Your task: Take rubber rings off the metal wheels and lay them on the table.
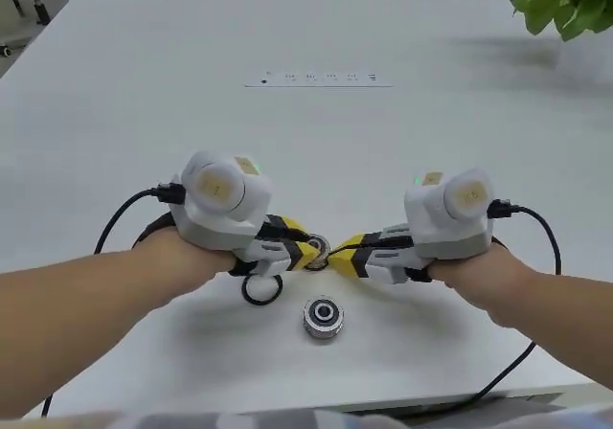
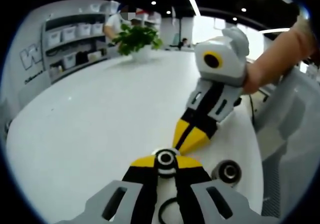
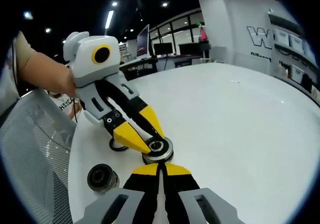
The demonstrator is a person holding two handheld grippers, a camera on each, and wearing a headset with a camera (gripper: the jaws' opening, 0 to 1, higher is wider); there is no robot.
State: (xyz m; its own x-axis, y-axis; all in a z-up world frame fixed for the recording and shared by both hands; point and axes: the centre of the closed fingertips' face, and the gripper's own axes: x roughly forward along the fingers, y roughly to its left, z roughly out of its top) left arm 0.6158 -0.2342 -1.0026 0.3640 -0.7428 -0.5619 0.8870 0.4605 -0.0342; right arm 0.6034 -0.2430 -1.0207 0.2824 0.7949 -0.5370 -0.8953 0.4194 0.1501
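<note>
In left hand-held gripper (image 1: 306,252), metal wheel (image 1: 317,249); right hand-held gripper (image 1: 340,250) alongside, pinched

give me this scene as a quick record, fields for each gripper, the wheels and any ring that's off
left gripper: shut on the held wheel
right gripper: jaws together at that wheel's rim; unclear whether they pinch rubber
held wheel: between the two gripper tips
second wheel: on the table, nearer the person, untouched
loose ring: black, lying flat beside the left gripper
table: white
</note>
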